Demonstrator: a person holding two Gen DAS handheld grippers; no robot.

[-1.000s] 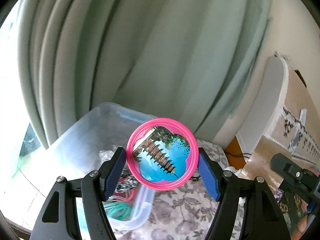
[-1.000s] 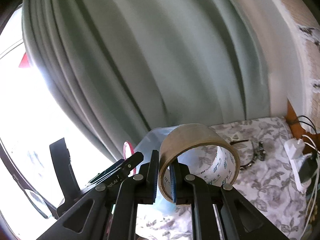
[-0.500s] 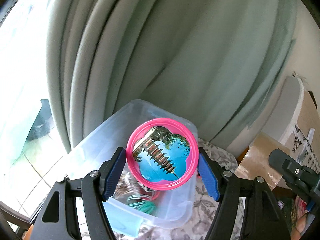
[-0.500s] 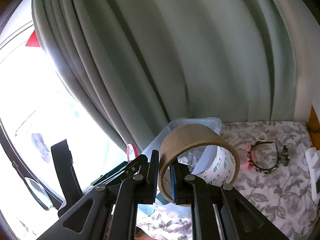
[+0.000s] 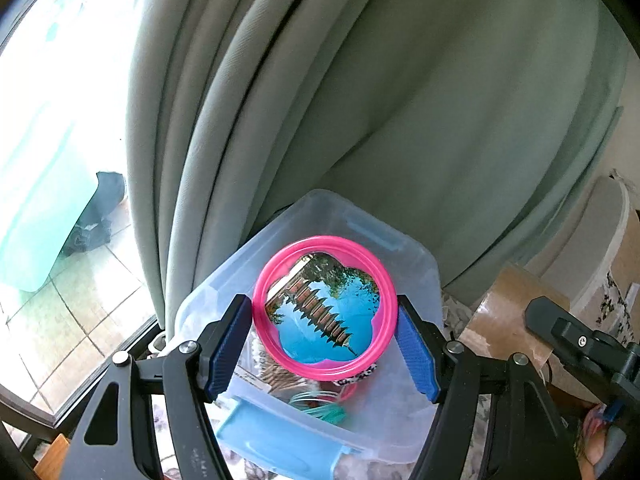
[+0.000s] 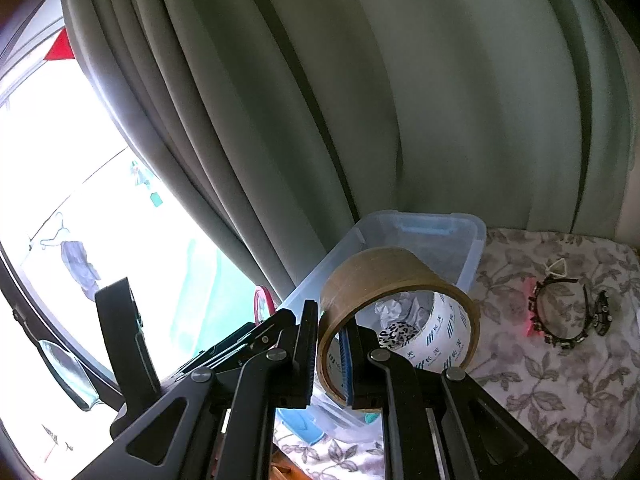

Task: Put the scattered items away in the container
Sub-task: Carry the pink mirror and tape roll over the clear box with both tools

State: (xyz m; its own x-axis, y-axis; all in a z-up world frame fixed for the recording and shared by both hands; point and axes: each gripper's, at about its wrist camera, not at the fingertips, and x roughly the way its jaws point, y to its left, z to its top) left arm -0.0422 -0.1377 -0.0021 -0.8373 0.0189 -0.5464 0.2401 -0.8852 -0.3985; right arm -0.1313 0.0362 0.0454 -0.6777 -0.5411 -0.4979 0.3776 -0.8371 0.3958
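With both grippers loaded and held over the clear plastic bin [image 5: 404, 268], I judge the step in hand to be dropping these two items inside. Nearest me, the left gripper [image 5: 325, 344] is clamped across the rim of a pink-framed round mirror [image 5: 325, 306], one blue pad on each side, and the mirror hangs above the bin's opening. To do this well I would bring it low over the contents before I ease the jaws, since a mirror let go from height could crack or skid off the pile. On the right, the right gripper [image 6: 329, 354] pinches the wall of a brown roll of packing tape [image 6: 394, 280], one finger outside and one inside the core, near the bin's near right corner; I would carry it fully past the rim so it cannot roll back onto the floral cloth [image 6: 560, 380]. Inside the bin I make out a teal coil [image 5: 318, 410], a leopard-print piece [image 6: 396, 330] and something white and crumpled, but the mirror and the tape cover much of the floor, so I cannot judge how much free room is left. Farther right on the cloth lie a dark beaded headband [image 6: 560, 320] and a small dark piece beside it, outside the bin; its make is too small to tell. Beyond, the grey-green curtain [image 5: 400, 100] closes the far side.
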